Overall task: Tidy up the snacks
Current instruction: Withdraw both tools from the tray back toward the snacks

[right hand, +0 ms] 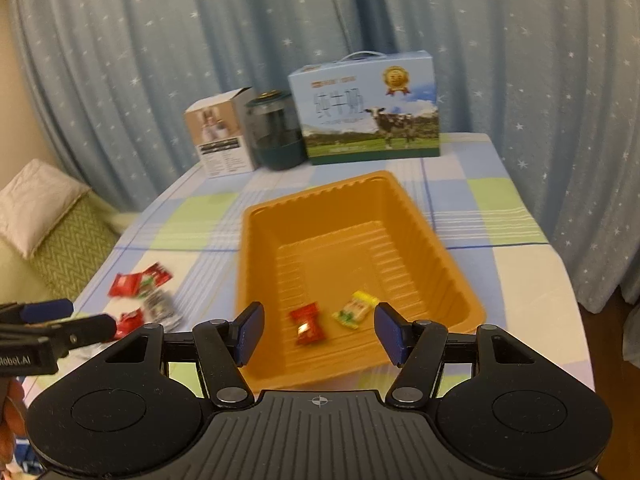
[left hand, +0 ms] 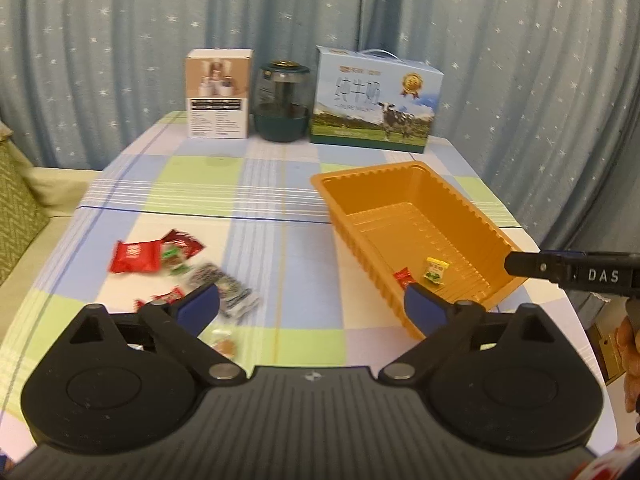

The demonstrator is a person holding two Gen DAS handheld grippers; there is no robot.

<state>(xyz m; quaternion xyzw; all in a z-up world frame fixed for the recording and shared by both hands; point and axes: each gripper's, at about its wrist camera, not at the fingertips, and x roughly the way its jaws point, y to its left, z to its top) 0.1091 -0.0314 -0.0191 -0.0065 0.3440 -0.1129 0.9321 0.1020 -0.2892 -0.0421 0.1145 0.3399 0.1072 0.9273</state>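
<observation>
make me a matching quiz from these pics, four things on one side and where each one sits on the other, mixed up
Things
1. yellow snack packet
2. milk carton with the cow
3. dark green jar
4. pile of red snack packets

Places
A. on the tablecloth, left of the orange tray
B. inside the orange tray
C. back row, between two boxes
D. back row, rightmost

Pairs: 1-B, 2-D, 3-C, 4-A
</observation>
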